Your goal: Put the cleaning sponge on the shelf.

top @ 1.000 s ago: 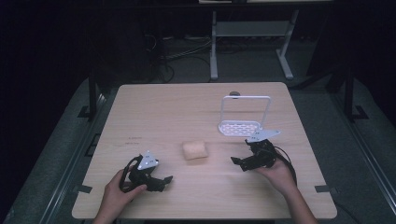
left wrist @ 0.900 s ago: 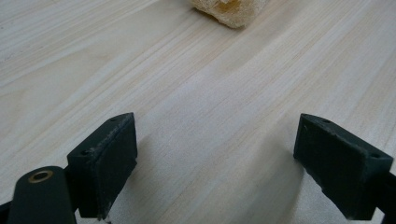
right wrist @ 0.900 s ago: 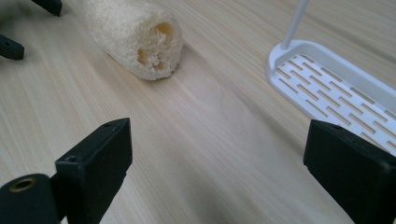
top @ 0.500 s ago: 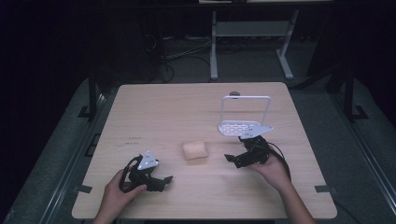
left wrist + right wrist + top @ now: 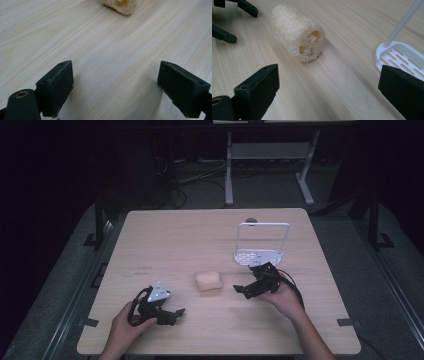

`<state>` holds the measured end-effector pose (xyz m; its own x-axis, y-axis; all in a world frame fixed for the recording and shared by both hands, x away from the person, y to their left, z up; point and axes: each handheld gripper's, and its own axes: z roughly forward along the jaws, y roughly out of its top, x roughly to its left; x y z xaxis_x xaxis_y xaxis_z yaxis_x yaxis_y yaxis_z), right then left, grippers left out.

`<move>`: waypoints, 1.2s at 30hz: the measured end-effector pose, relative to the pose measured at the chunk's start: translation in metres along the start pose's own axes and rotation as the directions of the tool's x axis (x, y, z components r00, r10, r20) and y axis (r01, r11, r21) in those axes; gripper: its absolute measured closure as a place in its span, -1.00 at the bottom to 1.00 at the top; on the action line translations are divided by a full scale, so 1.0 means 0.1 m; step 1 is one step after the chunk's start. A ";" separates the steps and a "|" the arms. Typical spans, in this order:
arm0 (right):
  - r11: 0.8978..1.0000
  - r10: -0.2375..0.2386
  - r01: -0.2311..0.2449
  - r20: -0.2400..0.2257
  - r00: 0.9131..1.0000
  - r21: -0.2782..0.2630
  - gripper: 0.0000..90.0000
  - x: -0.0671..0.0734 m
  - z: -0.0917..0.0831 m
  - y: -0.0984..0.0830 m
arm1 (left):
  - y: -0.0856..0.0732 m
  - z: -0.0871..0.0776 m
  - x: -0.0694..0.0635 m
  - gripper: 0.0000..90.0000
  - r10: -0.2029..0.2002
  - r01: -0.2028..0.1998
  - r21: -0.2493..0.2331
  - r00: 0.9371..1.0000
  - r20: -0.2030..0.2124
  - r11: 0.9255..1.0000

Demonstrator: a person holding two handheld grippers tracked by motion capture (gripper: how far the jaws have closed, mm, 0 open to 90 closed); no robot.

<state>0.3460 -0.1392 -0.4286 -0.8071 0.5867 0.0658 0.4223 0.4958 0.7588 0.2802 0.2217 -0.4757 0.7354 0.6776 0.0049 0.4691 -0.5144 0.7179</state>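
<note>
We have the loofah sponge (image 5: pixel 208 281) lying on its side near the middle of the table (image 5: pixel 170 235), free of both tools, and it is the piece we are working toward. Our right gripper (image 5: pixel 244 289) sits just to the sponge's right, low over the wood and pointed at it, with its jaws spread wide; they have just been opening further, and nothing is between them yet. In the right gripper view the sponge (image 5: pixel 298 32) lies ahead of the jaws with its holed end turned toward us, which we judge to be a lineup for closing across its soft body. Just behind that hand stands the white rack (image 5: pixel 260 255) with its tall wire handle, its slotted base (image 5: pixel 400 58) close beside the right jaw, so it looks like the likely place for the sponge to go. Our left gripper (image 5: pixel 175 314) rests near the front edge of the table, well apart from the sponge, jaws open and empty over bare wood; we take it to be waiting out of the way, leaving the reach to the right hand.
</note>
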 end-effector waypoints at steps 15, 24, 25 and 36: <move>0.999 -0.034 0.034 -0.035 0.999 0.000 -0.93 0.06 0.16 0.18 | 0.00 0.00 0.00 -0.71 -0.001 0.001 0.000 1.000 -0.001 1.000; 0.997 -0.076 0.077 -0.070 0.995 0.008 -0.93 0.08 0.27 0.29 | 0.00 0.00 0.00 -0.71 -0.004 0.004 -0.004 1.000 0.000 1.000; 0.997 -0.076 0.077 -0.070 0.995 0.008 -0.93 0.08 0.27 0.29 | 0.00 0.00 0.00 -0.71 -0.004 0.004 -0.004 1.000 0.000 1.000; 0.993 -0.109 0.112 -0.120 0.987 0.021 -0.93 0.11 0.43 0.41 | 0.00 0.00 0.00 -0.71 -0.004 0.004 -0.004 1.000 0.000 1.000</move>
<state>0.3722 -0.0852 -0.4244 -0.8920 0.4479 0.0602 0.3377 0.5719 0.7476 0.2801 0.2213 -0.4759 0.7334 0.6798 0.0023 0.4702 -0.5097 0.7205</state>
